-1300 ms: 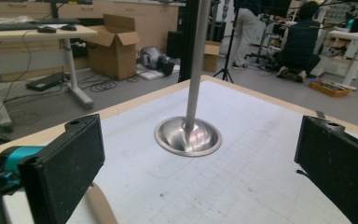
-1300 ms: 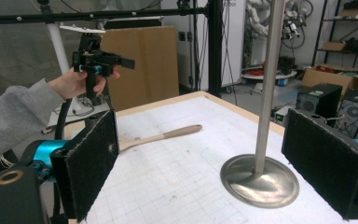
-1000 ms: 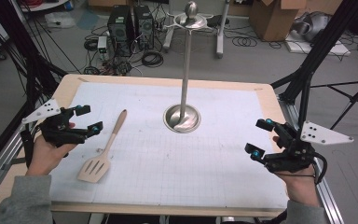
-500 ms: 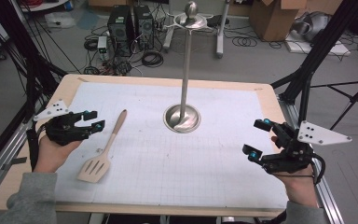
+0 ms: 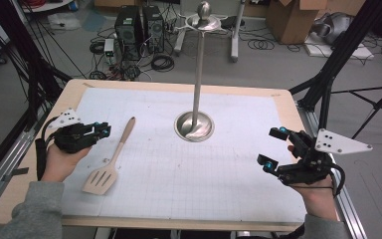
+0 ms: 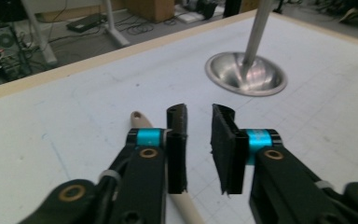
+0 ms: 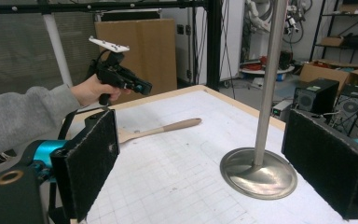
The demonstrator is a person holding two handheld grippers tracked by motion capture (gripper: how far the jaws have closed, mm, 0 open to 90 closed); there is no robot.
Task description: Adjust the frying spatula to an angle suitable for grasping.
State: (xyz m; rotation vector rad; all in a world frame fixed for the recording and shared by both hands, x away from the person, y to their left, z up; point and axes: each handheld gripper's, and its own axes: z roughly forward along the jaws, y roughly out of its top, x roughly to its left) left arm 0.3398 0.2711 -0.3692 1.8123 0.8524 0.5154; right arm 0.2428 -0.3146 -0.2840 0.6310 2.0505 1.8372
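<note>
Left gripper closing in beside the wooden spatula

The wooden spatula (image 5: 112, 162) lies flat at the left of the high view, handle towards the metal stand (image 5: 195, 124) at the centre of the tabletop (image 5: 278, 99). The left gripper (image 5: 102, 131) hovers just left of the handle; its jaws have just been closing and are now narrow with nothing between them (in the left gripper view the handle passes under the left jaw). I think it should open again, shift over so the handle sits centred between the pads, then lower before squeezing. The right gripper (image 5: 273, 148) waits wide open at the lower right, holding nothing.
</note>
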